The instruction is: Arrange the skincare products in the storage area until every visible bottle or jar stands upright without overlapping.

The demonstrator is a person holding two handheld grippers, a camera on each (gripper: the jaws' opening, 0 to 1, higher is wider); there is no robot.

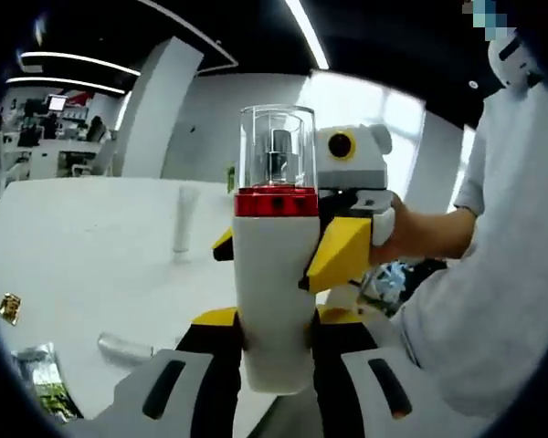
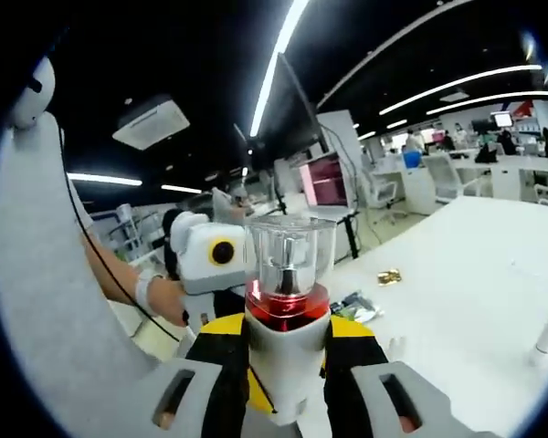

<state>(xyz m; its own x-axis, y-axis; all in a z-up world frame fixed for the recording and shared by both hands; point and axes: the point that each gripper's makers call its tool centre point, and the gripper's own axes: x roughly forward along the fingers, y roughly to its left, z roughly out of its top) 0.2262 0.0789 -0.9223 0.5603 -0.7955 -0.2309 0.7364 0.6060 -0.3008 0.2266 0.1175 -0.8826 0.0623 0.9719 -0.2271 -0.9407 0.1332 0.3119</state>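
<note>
- Left gripper view: the bottle (image 1: 274, 274) stands between the jaws of the left gripper (image 1: 276, 351), its long axis running up along them, clear cap (image 1: 277, 146) and red collar (image 1: 276, 203) at the far end. The jaws pinch the white body low down, from both sides.
- In the same view the right gripper (image 1: 321, 251) reaches in from the right, and its yellow-tipped jaws close on the bottle higher up, just under the red collar. A hand (image 1: 411, 228) carries it.
- Right gripper view: the bottle (image 2: 288, 356) sits between this gripper's own jaws too, cap (image 2: 290, 255) pointing away from the camera. The jaws pinch its body. The left gripper (image 2: 205, 260) shows just beyond, to the left of the cap.
- So both grippers hold one bottle, lifted off the table (image 1: 82, 246); neither is nearer than the other. I judge the next move turns on one pair letting go while the other keeps the bottle upright.
- Past the jaws, a white tube (image 1: 184, 219) stands on the table, a silver tube (image 1: 123, 349) lies flat nearer the camera, and foil sachets (image 1: 44, 379) lie at the left edge.
- The room is an open office with strip lights; the table top is white and mostly bare.
</note>
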